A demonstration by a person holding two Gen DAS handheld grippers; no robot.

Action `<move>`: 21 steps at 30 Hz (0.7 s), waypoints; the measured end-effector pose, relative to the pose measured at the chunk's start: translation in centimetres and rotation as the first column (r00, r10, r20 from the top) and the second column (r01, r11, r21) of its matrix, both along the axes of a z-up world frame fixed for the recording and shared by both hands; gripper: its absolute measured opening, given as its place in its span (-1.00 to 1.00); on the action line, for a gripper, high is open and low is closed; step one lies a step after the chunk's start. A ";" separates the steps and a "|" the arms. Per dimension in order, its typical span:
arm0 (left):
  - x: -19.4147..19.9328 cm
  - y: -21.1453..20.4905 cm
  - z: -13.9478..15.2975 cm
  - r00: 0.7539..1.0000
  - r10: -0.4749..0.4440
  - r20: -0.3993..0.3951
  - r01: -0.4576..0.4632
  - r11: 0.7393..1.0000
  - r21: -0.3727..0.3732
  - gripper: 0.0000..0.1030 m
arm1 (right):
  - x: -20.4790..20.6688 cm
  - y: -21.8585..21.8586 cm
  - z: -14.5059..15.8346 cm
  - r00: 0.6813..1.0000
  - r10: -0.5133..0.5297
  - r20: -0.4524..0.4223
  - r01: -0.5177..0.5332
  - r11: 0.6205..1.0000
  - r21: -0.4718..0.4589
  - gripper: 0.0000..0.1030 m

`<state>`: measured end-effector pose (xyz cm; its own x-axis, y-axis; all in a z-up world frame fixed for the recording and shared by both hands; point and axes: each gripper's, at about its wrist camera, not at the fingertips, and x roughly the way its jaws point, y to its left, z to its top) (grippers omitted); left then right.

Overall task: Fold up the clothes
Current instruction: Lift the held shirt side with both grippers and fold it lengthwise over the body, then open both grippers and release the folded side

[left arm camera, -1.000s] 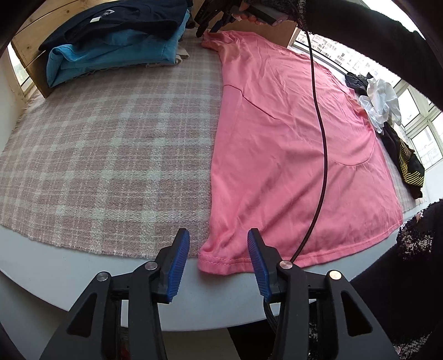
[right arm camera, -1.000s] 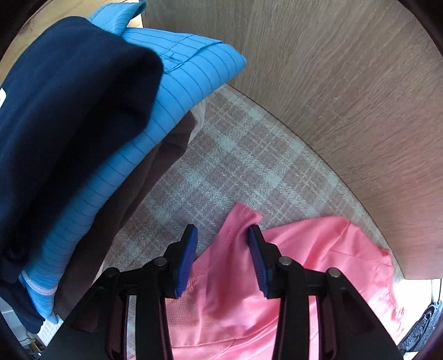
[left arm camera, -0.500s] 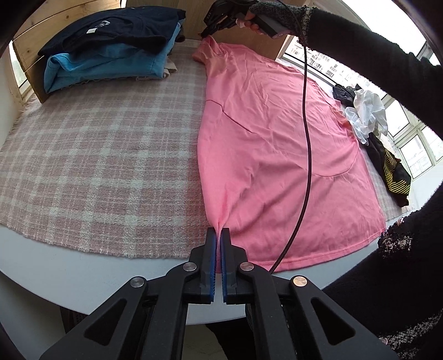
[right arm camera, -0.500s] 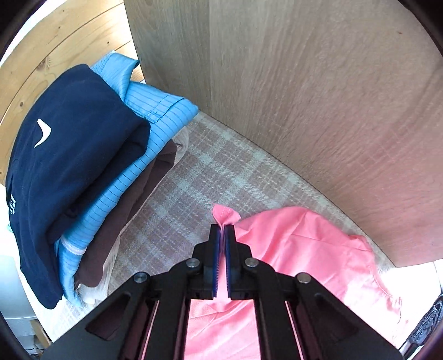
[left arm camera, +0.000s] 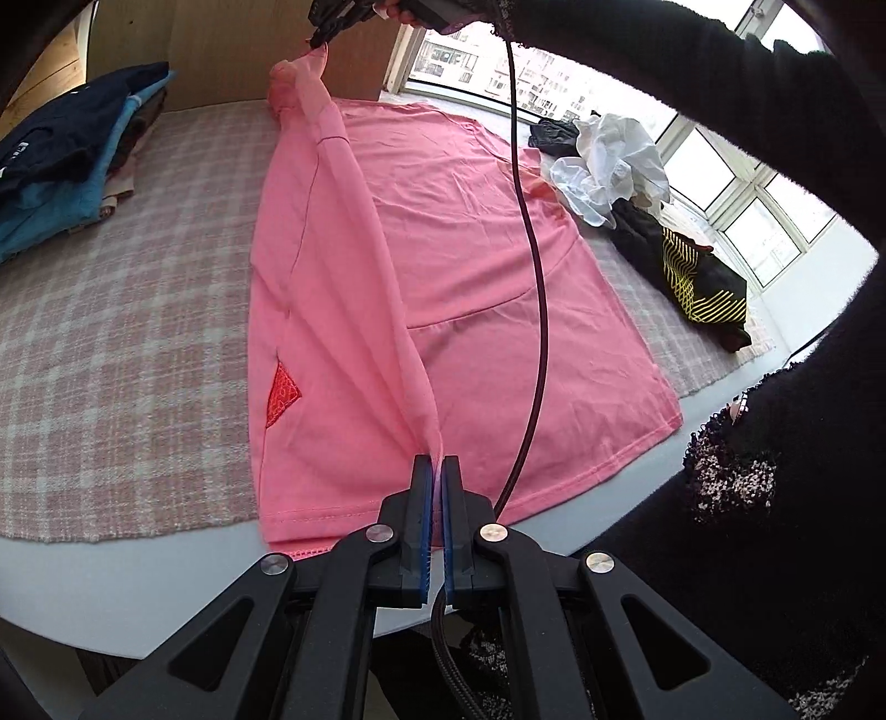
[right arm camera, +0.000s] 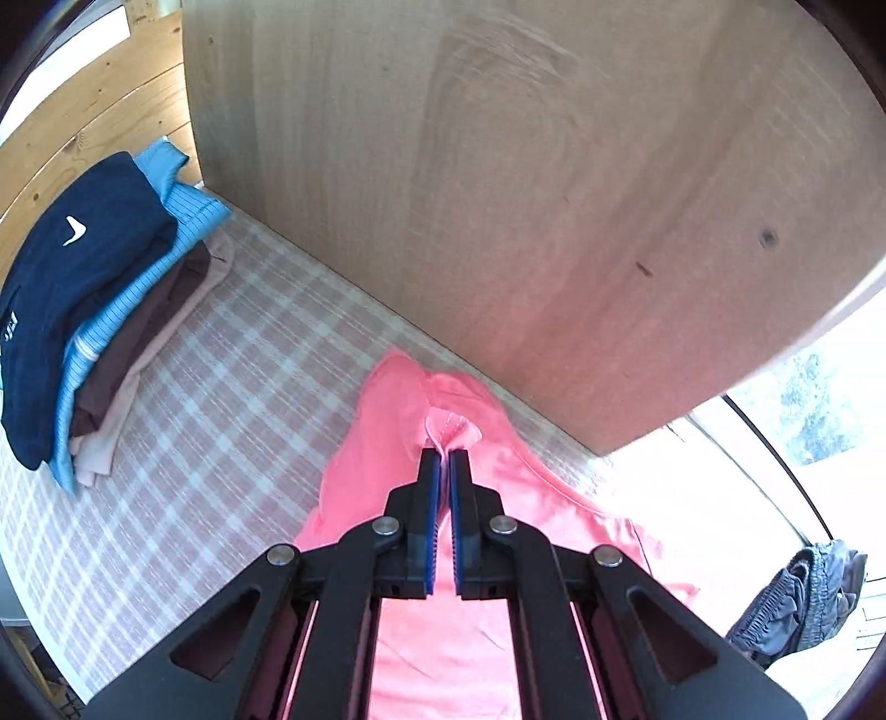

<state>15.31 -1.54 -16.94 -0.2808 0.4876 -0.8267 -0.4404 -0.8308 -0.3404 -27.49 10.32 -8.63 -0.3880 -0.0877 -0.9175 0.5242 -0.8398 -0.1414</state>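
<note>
A pink T-shirt point(left arm camera: 470, 266) lies spread on a pink plaid cloth point(left arm camera: 111, 343). My left gripper point(left arm camera: 436, 462) is shut on its bottom hem corner and holds it above the table. At the far end my right gripper point(left arm camera: 324, 36) pinches the sleeve edge and lifts it. The shirt's left side rises as a taut ridge between the two grips and leans over the body. In the right wrist view my right gripper point(right arm camera: 444, 455) is shut on the pink sleeve hem point(right arm camera: 451, 426), with the pink T-shirt point(right arm camera: 387, 421) hanging below.
A stack of folded clothes point(left arm camera: 61, 160) point(right arm camera: 88, 332), navy on top of blue, sits at the far left. Loose white and black garments point(left arm camera: 653, 210) lie to the right by the windows. A wooden panel point(right arm camera: 526, 194) stands behind the table. A black cable point(left arm camera: 534, 277) hangs across the shirt.
Both grippers shut on the shirt's left edge, then lifted it and carried it to the right, over the shirt's body. A red triangle mark on the underside came into view.
</note>
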 end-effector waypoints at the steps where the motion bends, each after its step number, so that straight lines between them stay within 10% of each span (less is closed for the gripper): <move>1: 0.1 0.8 -0.3 1.000 -0.010 0.003 0.010 1.000 0.003 -0.96 | 0.0 0.9 -0.8 1.000 -0.009 0.000 0.009 1.000 0.009 -0.93; 17: -0.5 5.1 -2.7 0.998 -0.056 0.025 0.057 0.997 -0.047 -0.96 | -2.6 1.4 -5.9 0.999 -0.020 0.044 0.021 1.000 -0.015 -0.92; 21: -0.5 5.2 -3.2 0.995 -0.072 0.062 0.075 0.996 -0.041 -0.90 | -3.1 2.2 -8.4 0.995 -0.050 0.081 0.035 0.983 0.179 -0.78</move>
<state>14.81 3.62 -20.18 -0.1942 0.4680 -0.8621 -0.4803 -0.8117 -0.3325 -30.59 12.48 -17.02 -0.3081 0.0937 -0.9467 0.5051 -0.8272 -0.2462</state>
